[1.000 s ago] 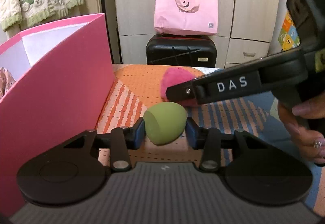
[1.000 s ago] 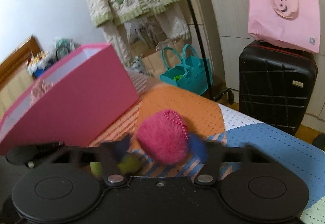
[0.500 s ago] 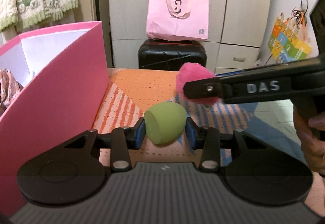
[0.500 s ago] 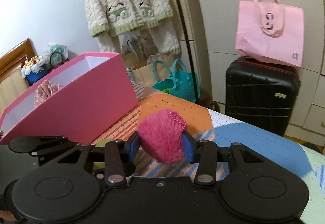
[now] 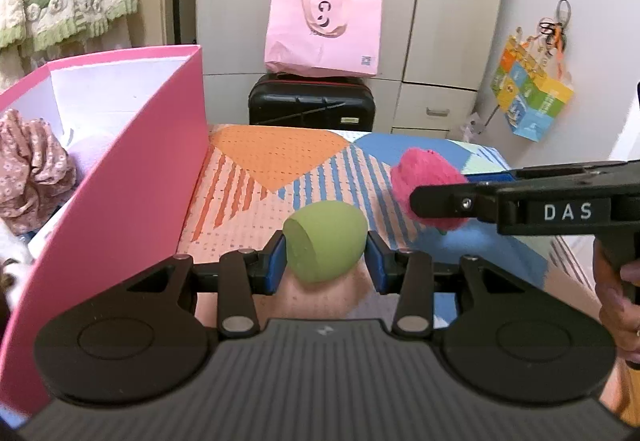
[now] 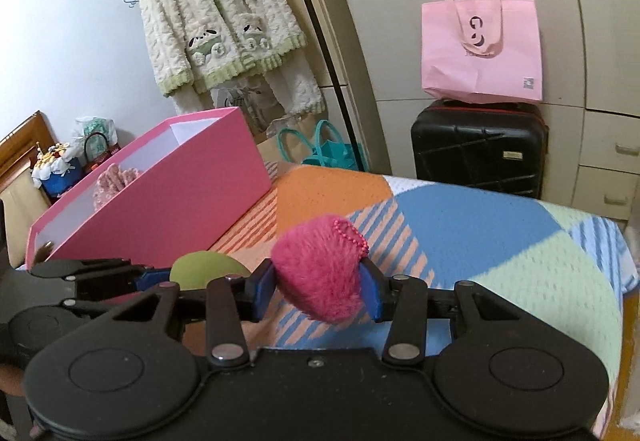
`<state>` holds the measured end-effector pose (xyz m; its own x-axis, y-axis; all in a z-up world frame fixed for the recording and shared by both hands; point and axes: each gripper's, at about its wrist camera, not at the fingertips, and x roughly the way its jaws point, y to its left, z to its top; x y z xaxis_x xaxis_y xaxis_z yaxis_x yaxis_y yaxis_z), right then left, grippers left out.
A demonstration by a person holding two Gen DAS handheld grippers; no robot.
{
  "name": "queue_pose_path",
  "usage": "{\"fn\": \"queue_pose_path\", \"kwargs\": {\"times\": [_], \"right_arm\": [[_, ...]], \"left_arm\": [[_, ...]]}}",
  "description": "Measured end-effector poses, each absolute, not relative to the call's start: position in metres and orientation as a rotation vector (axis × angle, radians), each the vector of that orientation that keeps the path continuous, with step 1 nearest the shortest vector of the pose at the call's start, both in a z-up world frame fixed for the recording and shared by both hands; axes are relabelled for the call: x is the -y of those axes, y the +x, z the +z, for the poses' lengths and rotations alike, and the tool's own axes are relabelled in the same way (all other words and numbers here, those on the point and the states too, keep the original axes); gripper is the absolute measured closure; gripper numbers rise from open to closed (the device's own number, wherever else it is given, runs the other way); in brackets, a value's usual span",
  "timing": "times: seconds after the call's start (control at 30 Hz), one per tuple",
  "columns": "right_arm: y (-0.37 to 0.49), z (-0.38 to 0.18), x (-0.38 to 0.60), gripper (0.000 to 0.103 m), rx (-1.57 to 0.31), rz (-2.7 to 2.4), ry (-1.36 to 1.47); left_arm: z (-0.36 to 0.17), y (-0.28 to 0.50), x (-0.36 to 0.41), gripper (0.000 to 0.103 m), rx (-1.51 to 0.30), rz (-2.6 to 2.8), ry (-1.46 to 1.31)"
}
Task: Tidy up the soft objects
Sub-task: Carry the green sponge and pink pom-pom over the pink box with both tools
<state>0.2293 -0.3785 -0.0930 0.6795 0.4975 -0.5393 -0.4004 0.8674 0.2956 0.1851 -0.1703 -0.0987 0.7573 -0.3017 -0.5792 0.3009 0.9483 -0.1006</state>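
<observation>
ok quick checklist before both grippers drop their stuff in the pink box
1. Left gripper shut on green sponge: ok.
2. Right gripper shut on pink pompom: ok.
3. Pink box open on top: ok.
4. Free room inside beside the floral cloth: ok at the far end.
5. Both items lifted above the box rim: cannot tell.
6. Pompom's bead chain free of the fingers: cannot tell.

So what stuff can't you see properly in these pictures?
- Pink box inside: both views, its near wall hides most of it.
- Green sponge: right view, the left gripper covers its lower part.
- Fuzzy pink ball: left view, the right gripper's finger crosses it.
- Hand: left view, cut off by the edge.
</observation>
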Motion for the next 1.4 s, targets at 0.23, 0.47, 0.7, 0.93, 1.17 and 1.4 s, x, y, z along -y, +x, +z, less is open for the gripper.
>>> {"fn": "queue_pose_path", "kwargs": {"times": [0.23, 0.47, 0.7, 0.93, 1.17, 1.4], "right_arm": [[0.187, -0.087, 0.37, 0.053, -0.645, 0.46, 0.135], [0.15, -0.079, 0.356, 0.053, -0.649, 0.426, 0.099], [0.114, -0.062, 0.33, 0.053, -0.63, 0.435, 0.043], [0.091, -0.042, 0.298, 0.053, -0.603, 0.483, -0.001], [0.086, -0.02, 0.262, 0.053, -0.562, 0.56, -0.033], [0.099, -0.002, 0.231, 0.053, -0.528, 0.612, -0.047]], "left_arm": [[-0.091, 0.161, 0.158, 0.063, -0.657, -0.4, 0.014], [-0.081, 0.131, 0.141, 0.063, -0.708, -0.534, 0.027], [-0.057, 0.096, 0.103, 0.063, -0.688, -0.64, 0.059], [-0.035, 0.087, 0.047, 0.063, -0.673, -0.626, 0.01], [-0.013, 0.089, 0.001, 0.063, -0.605, -0.558, -0.014], [0.002, 0.103, -0.031, 0.062, -0.546, -0.497, -0.011]]}}
